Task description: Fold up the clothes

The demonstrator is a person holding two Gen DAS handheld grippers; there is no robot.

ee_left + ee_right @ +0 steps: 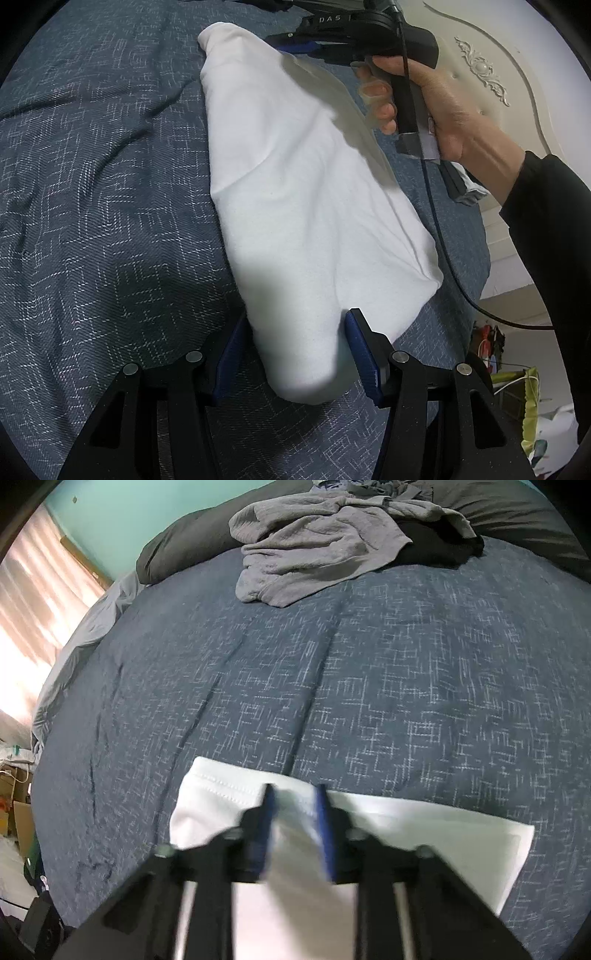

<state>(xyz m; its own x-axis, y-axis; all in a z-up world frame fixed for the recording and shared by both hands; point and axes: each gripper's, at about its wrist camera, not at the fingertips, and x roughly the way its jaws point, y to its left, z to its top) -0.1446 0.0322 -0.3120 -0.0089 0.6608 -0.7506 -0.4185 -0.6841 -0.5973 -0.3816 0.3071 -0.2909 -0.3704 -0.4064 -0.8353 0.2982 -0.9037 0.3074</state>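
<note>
**White garment stretched between your two tools over the bed**

Your left tool (295, 354) has its blue fingers (364, 354) on either side of the near end of the white garment (314, 192). The cloth bulges out between and below them, and the jaws stand fairly wide around the bundle; you cannot tell from the left wrist view whether they are truly pinching it or only bracketing it. From there the garment runs away from you as a long, narrow, folded shape, lying diagonally over the dark blue patterned bedspread (103, 192).

At the far end, your right hand (424, 99) grips the handle of the right tool (306, 46), which sits at the upper edge of the cloth. A black cable (439, 236) hangs down from it past your dark sleeve (554, 236). A cream carved headboard (480, 70) stands behind.

In the right wrist view the right tool (295, 805) has its jaws a little apart with white fabric between them, right at a stitched hem (221, 786). The picture is blurred here, so you cannot tell whether the grip is firm. The white garment (424, 830) spreads flat to both sides of the fingers on the bedspread (369, 672).

Further up the bed a crumpled grey garment (314, 542) lies in a heap, well apart from the white one, with a dark pillow (177, 542) beside it.
</note>
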